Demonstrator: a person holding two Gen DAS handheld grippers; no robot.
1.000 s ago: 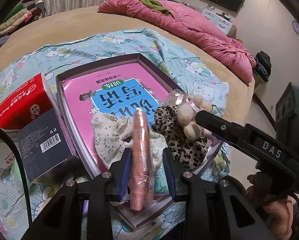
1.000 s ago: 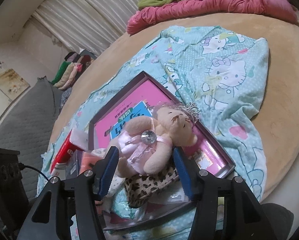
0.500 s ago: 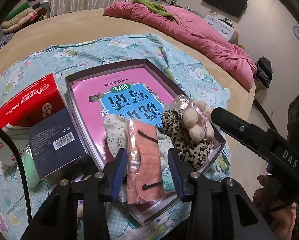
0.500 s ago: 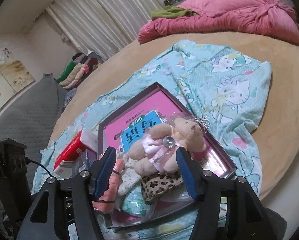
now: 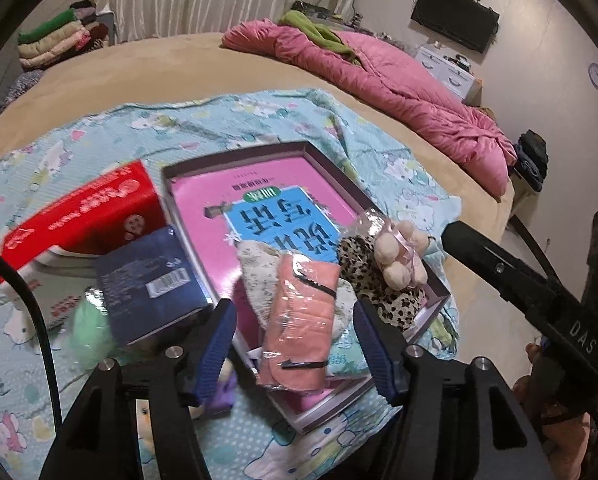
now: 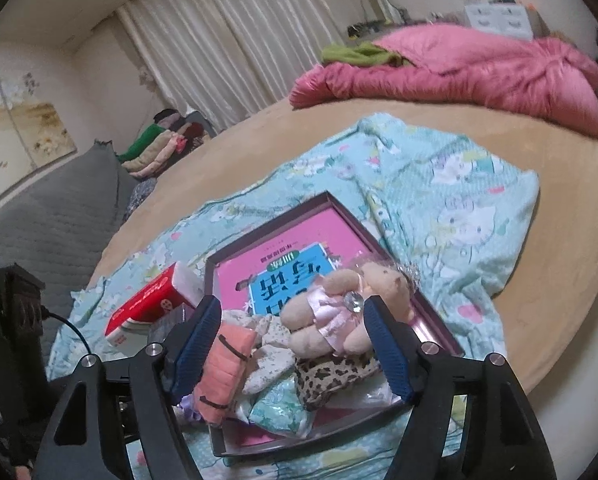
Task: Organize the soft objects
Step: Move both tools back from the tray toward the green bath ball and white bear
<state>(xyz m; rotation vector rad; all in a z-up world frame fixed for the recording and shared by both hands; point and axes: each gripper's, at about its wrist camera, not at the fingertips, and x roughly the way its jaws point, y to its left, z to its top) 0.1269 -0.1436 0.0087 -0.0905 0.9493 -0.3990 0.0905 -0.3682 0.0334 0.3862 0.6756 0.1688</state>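
From the left wrist, the left gripper (image 5: 295, 344) was opening, its fingers (image 5: 215, 344) off the wrapped peach cloth (image 5: 299, 320) lying at the tray's (image 5: 439, 300) near edge.

From the right wrist, the right gripper (image 6: 291, 356) was opening around the teddy bear (image 6: 339, 312), seemingly not touching; bare bed (image 6: 571, 264) beyond.

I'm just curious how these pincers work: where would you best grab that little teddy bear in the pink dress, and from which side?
Probably the teddy bear is best pinched across its soft middle, at the pink dress, coming from above. It lies on its back atop the leopard-print pouch in the box, so its belly faces up with free space either side, unlike its small limbs.
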